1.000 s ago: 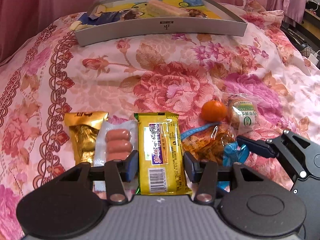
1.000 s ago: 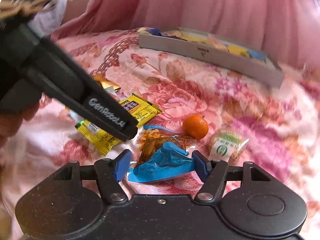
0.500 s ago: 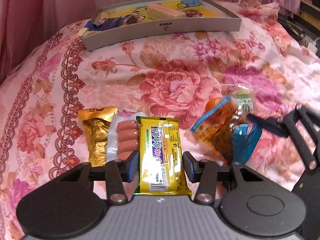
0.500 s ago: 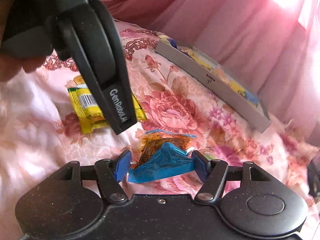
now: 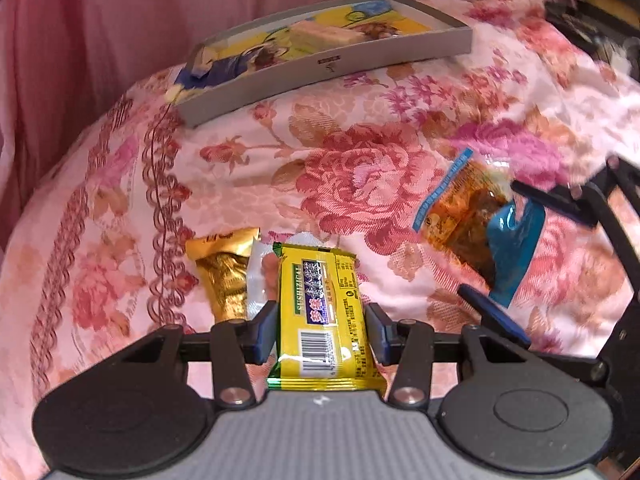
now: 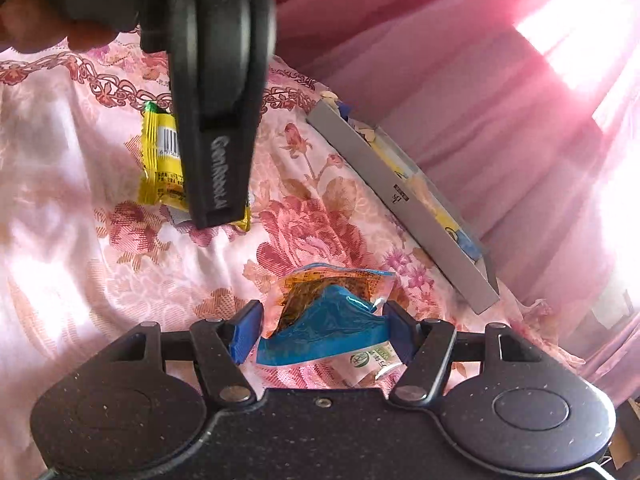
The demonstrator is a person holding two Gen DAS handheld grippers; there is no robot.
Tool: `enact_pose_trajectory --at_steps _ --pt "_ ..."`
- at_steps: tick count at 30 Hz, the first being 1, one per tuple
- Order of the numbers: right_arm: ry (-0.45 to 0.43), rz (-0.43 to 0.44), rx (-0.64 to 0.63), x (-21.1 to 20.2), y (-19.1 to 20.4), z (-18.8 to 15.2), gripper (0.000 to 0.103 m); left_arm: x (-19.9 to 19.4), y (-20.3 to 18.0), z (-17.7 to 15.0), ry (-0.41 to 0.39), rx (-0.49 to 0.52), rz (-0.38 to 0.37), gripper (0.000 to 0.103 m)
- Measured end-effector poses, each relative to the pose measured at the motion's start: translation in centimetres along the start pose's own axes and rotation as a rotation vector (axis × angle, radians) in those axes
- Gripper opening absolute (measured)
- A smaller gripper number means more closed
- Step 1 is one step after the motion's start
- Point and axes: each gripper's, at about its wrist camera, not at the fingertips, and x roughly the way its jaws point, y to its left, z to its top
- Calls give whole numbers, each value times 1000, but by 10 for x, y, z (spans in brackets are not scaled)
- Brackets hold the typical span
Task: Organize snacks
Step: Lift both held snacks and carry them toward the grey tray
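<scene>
Left tool: fingers closing on one yellow snack bar, pinching its sides above the bed.
Right tool: fingers pinching one blue-and-orange snack pouch, lifting it off the bed.
Lying beside the left tool: one gold packet.
Sitting well beyond both tools: one grey tray, holding several snacks.

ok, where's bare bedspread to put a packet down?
Free: the wide floral stretch of bedspread between the grey tray and the near snacks. Crowded: beside the yellow packet, where the gold packet lies, and the tray's left end.
</scene>
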Motion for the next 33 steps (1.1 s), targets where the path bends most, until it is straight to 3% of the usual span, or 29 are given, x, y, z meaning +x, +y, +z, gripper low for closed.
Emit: enact_pose_trajectory --at_steps 4,9,16,20,23,25,33 --pt "-19 -26 -24 -1 0 0 66 -5 6 2 -9 -45 -21 49" --pt "-29 -47 -15 2 -4 0 66 -11 -2 5 -51 55 19 49" --pt "-23 -45 -17 7 -4 -1 66 9 -2 -7 30 74 -12 49" --pt "-28 -55 -25 8 -4 -2 67 26 8 -11 104 30 -63 55" --pt "-24 -58 -30 11 -4 -2 67 34 18 -13 114 -39 -101 56" --pt "-24 -58 -28 11 -3 -2 67 34 19 -13 109 -36 -107 50" --pt "-50 -79 -29 5 -2 0 67 17 8 -6 77 47 -23 48"
